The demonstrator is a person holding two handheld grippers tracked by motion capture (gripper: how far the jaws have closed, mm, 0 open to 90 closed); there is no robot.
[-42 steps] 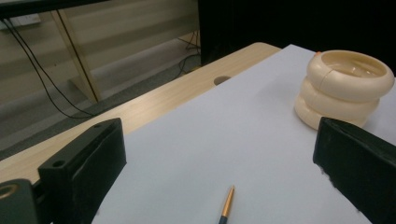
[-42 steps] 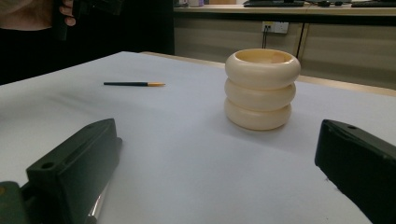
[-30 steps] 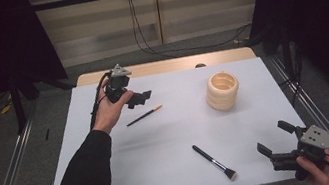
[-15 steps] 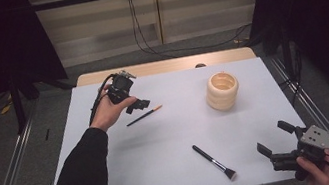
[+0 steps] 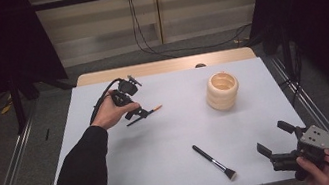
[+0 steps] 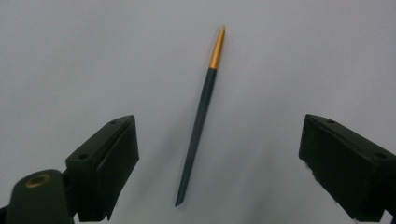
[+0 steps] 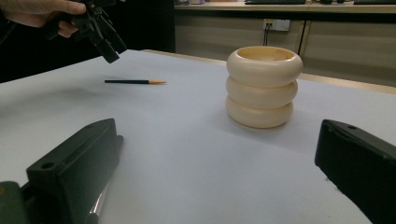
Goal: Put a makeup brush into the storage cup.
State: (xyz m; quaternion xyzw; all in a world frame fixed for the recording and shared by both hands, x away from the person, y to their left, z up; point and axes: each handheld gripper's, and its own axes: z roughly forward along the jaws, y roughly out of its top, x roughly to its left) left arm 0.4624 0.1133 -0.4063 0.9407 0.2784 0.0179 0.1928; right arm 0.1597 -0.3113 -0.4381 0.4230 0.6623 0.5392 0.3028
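White surface (image 5: 164, 163): the thin brush (image 6: 201, 112) with the orange tip lies left of middle, toward the far edge. Light, stiff, prone to roll; take it mid-handle. Left tongs (image 5: 137, 114) have sunk over it since earlier, jaws just closing yet wide, holding nothing. Right tongs (image 5: 276, 142) gape empty.

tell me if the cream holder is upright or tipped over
Upright: the cream ringed holder stands on its base on the table, mouth facing up.

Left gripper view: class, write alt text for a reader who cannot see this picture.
A thin dark pencil-like stick with an orange tip lies on the white table, between the left gripper's two black open jaws, which do not touch it.
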